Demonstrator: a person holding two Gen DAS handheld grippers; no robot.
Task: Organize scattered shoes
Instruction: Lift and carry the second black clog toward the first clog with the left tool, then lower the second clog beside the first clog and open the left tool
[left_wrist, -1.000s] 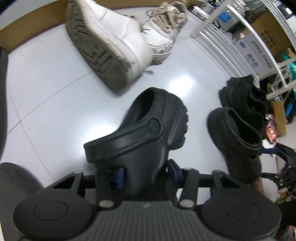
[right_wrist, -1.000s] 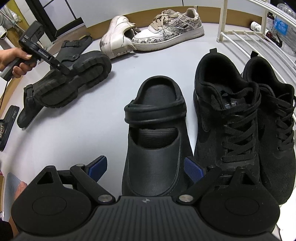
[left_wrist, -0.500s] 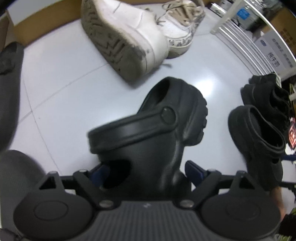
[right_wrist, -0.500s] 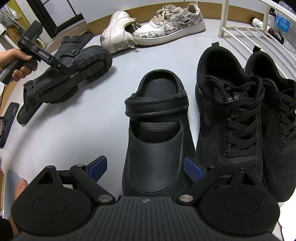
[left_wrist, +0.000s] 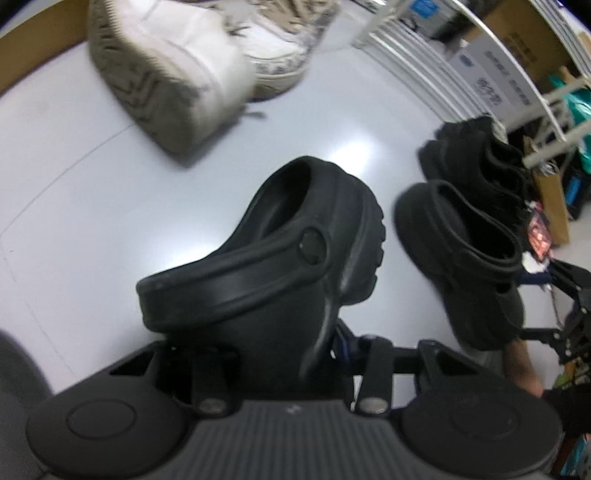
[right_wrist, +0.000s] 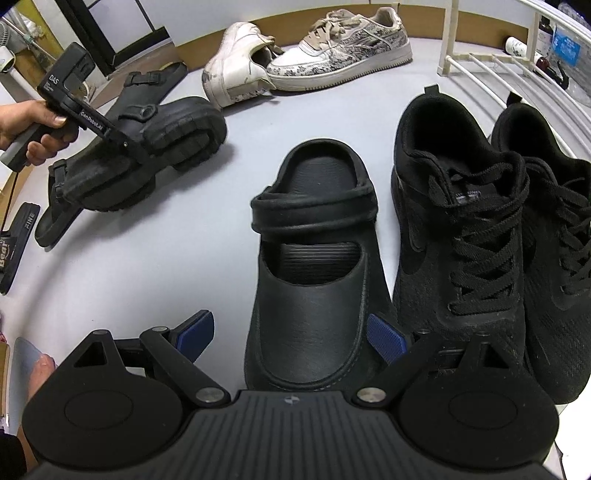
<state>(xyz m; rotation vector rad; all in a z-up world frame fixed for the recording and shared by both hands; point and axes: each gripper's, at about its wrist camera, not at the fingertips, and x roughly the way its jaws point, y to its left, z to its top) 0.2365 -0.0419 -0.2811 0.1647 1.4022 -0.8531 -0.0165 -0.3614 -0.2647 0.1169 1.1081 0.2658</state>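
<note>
While my left gripper (left_wrist: 258, 354) pinches the black clog (left_wrist: 280, 251) aloft, I'd land it level, sole down, beside its mate (right_wrist: 314, 258), right gripper (right_wrist: 291, 332) spread.

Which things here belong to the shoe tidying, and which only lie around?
Job:
- black clog shut in the left gripper
- matching black clog between the open right gripper fingers
- black sneakers
- white sneakers
- black sandal

Lying about:
- white rack
- bottle
</note>
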